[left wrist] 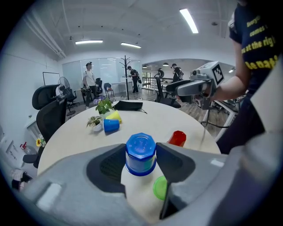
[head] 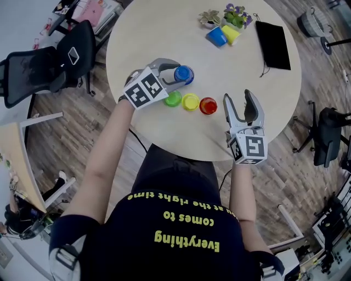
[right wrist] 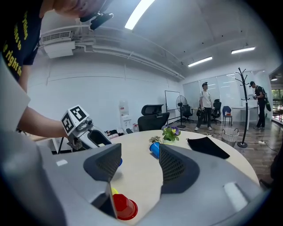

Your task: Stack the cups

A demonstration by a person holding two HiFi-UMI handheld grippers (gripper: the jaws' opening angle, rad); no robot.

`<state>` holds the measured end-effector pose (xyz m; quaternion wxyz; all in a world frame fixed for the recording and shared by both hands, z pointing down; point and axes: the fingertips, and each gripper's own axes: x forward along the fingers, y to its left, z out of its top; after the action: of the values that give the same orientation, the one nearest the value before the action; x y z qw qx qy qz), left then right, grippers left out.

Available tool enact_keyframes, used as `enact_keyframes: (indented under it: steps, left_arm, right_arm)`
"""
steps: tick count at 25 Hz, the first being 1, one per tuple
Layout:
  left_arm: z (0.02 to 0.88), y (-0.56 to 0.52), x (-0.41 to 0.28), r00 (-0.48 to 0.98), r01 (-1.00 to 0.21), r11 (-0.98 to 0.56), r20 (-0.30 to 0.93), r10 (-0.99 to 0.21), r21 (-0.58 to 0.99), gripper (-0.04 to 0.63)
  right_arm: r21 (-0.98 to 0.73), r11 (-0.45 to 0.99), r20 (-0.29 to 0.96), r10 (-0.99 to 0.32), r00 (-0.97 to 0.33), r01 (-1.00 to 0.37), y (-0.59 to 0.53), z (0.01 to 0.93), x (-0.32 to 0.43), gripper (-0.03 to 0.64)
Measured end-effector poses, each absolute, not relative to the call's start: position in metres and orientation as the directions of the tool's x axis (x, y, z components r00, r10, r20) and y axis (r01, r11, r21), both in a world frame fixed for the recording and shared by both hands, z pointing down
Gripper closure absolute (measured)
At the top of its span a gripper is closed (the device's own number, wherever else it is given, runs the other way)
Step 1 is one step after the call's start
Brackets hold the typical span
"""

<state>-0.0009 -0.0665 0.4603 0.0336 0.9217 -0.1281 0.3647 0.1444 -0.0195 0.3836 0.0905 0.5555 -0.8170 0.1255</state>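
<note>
The left gripper (head: 176,76) stands up and to the left of the yellow upturned plastic cup (head: 190,101), the middle of a row of three on the round beige table (head: 153,33). Its jaws are about half closed, and the pads press on the sides of a blue upturned plastic cup (head: 184,74), which the left gripper view shows squarely between them (left wrist: 140,152). A green upturned plastic cup (head: 173,99) stands just to the left of the yellow upturned plastic cup, nearly touching it. A red upturned plastic cup (head: 208,105) stands just to its right in the same row. Far beyond the yellow upturned plastic cup, near the table's far edge, a second blue cup (head: 216,36) and a second yellow cup (head: 230,34) lie on their sides beside two small potted plants (head: 236,15). A flat black pouch (head: 272,44) lies further right. The right gripper (head: 243,107) is to the right of the red upturned plastic cup, with its jaws wide apart and nothing between them (right wrist: 139,163).
</note>
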Motion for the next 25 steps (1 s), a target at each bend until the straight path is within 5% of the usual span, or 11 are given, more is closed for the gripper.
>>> enact_keyframes:
  steps: [25]
  left_arm:
    - [0.46,0.022,-0.005,0.672,-0.236,-0.972,0.724,-0.154,0.013,0.371]
  right_arm:
    - [-0.094,0.429,0.258,-0.861,-0.438,-0.898,-0.015,0.372,0.13,0.339]
